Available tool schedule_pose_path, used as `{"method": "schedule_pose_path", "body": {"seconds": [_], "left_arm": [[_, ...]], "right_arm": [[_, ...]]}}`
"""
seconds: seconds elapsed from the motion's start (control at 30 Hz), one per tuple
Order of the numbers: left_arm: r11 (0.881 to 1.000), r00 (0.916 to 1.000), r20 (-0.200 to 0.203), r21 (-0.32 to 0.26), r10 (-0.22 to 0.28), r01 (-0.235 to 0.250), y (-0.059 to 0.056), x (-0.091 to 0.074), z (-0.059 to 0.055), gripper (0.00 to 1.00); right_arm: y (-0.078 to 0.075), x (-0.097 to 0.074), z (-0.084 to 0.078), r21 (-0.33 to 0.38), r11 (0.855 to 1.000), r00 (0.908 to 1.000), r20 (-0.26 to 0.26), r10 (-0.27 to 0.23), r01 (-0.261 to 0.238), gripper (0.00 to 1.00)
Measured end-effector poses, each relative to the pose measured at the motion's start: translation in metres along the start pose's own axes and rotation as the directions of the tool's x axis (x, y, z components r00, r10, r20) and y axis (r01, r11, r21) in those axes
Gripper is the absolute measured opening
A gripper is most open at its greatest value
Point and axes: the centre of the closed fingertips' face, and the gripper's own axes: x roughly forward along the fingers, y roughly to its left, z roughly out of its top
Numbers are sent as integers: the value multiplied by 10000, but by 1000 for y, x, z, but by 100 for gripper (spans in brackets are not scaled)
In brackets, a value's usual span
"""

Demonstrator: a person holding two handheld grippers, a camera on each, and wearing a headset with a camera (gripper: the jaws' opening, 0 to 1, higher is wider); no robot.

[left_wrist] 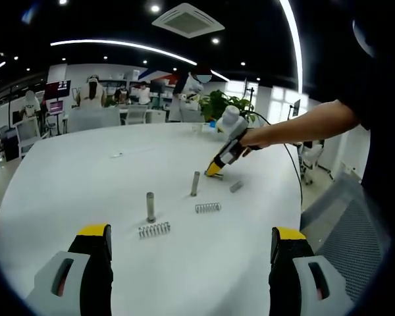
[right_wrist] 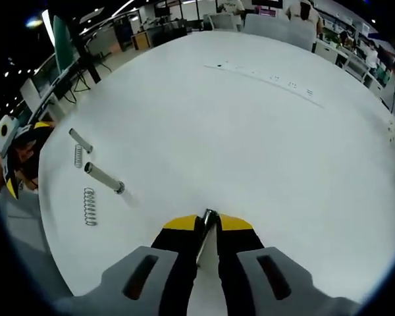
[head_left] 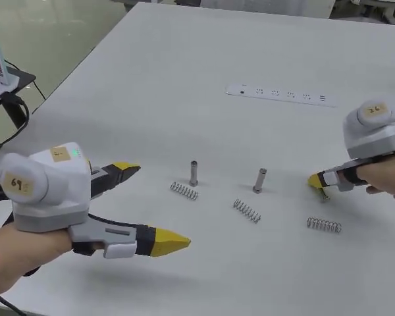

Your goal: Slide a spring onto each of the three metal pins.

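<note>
Up close, your right gripper view settles what the head view leaves small. The right gripper point(right_wrist: 209, 222) has its jaws pressed together on a held pin point(right_wrist: 209, 214), and the pin's end pokes out past the yellow tips, over the table point(right_wrist: 283, 145). In the head view, the third spring point(head_left: 324, 225) lies near those tips, on your side of them. Your left gripper point(left_wrist: 191, 234) is spread wide and grips nothing. Ahead of its jaws stands the near pin point(left_wrist: 150, 206), upright, with the near spring point(left_wrist: 154, 229) just beside it. Farther out is the far pin point(left_wrist: 195, 184), with the far spring point(left_wrist: 208, 207) close by. All four sit between the two grippers.
</note>
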Motion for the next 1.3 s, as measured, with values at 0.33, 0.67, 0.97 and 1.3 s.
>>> {"method": "schedule_pose_path", "body": {"seconds": [0.33, 0.67, 0.97, 1.3], "left_arm": [[10000, 10000, 13, 4, -50, 50, -1, 2, 1, 98], [10000, 9999, 89, 37, -90, 89, -3, 4, 5, 98], [9999, 9999, 81, 67, -139, 138, -5, 4, 6, 98], [9999, 9999, 108, 9, -100, 100, -5, 2, 5, 98]], "right_arm": [[9, -10, -7, -48, 10000, 10000, 29, 75, -74, 5], [10, -28, -5, -128, 9998, 9979, 630, 164, -156, 5], [13, -34, -1, -345, 9994, 9953, 960, 131, -98, 5], [22, -36, 4, -551, 9985, 9923, 1238, 97, -29, 5]]}}
